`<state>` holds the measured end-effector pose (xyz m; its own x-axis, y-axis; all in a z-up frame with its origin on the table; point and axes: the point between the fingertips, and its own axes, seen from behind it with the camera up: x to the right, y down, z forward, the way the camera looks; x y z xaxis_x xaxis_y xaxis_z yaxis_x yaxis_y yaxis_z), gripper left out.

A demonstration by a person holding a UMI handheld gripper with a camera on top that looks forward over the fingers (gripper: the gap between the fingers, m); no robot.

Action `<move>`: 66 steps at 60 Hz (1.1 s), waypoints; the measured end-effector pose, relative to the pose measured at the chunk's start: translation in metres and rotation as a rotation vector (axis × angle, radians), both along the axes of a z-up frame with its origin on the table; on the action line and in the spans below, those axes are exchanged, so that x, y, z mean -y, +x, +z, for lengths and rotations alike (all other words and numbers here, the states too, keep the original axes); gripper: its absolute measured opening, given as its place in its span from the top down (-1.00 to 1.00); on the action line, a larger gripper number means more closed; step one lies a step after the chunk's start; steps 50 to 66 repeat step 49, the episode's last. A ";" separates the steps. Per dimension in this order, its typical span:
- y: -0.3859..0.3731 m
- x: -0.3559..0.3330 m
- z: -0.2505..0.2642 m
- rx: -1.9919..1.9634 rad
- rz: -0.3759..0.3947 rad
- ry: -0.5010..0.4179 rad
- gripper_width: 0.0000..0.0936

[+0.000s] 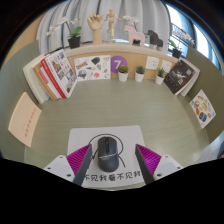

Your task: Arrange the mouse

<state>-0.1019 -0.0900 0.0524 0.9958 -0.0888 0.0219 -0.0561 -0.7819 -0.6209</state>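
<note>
Mouse point(106, 155) at bottom centre sits between the wide-open tongs point(111, 160), looks light, hard and slick, so best pinched by its flanks.

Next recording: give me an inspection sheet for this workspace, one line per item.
Surface: pale green desk, bare around the mat.
Job's things: dark mouse on a grey mat, between the fingers, gaps either side.
Clutter: books and cards leaning along the back; a book lying beyond the fingers.
Grippers: gripper open around the mouse.
Cables: nothing seen.
Surroundings: shelf with wooden figures and potted plants; windows behind.
</note>
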 end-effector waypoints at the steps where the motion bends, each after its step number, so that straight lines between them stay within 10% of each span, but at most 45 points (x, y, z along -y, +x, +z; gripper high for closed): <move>1: 0.001 0.002 0.007 0.003 0.001 0.008 -0.84; 27: 0.012 0.070 0.155 -0.027 0.054 0.268 -0.84; 66: 0.040 0.137 0.156 -0.072 0.083 0.273 -0.81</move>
